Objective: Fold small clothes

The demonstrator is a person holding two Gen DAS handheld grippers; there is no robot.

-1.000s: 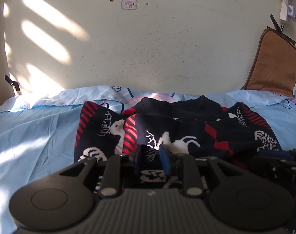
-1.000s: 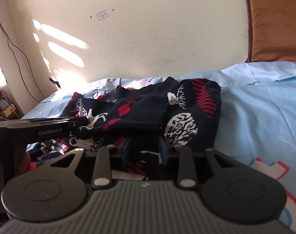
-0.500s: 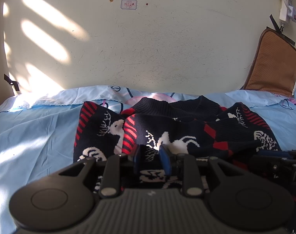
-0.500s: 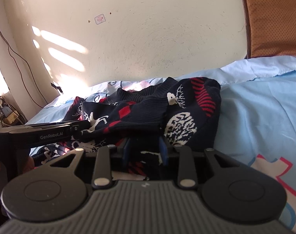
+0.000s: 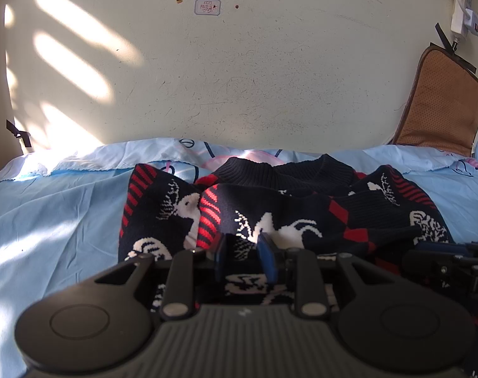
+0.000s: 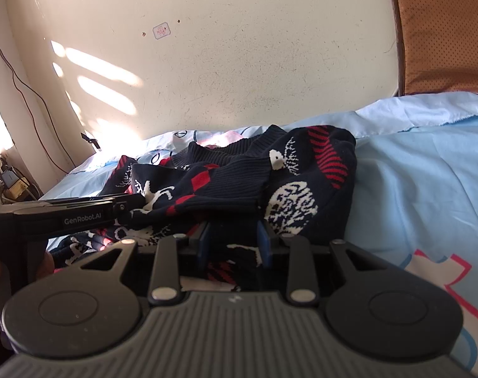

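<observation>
A dark navy knit sweater (image 5: 301, 214) with red stripes and white animal figures lies bunched on the light blue bed sheet (image 5: 50, 220). Its ribbed collar points toward the wall. My left gripper (image 5: 243, 245) is shut on a fold of the near edge, with knit fabric between its blue pads. In the right wrist view the sweater (image 6: 232, 182) is heaped up, and my right gripper (image 6: 234, 239) is shut on its near edge as well. The left gripper (image 6: 81, 214) reaches in from the left, and a hand shows behind it. The right gripper (image 5: 443, 258) appears at the right edge of the left wrist view.
A cream wall rises just behind the bed. A brown cushion (image 5: 443, 104) leans on it at the right, also seen as the brown cushion (image 6: 443, 31). A white power strip (image 5: 462, 9) hangs above it. Plugs and cables (image 6: 12, 186) sit at the bed's left side.
</observation>
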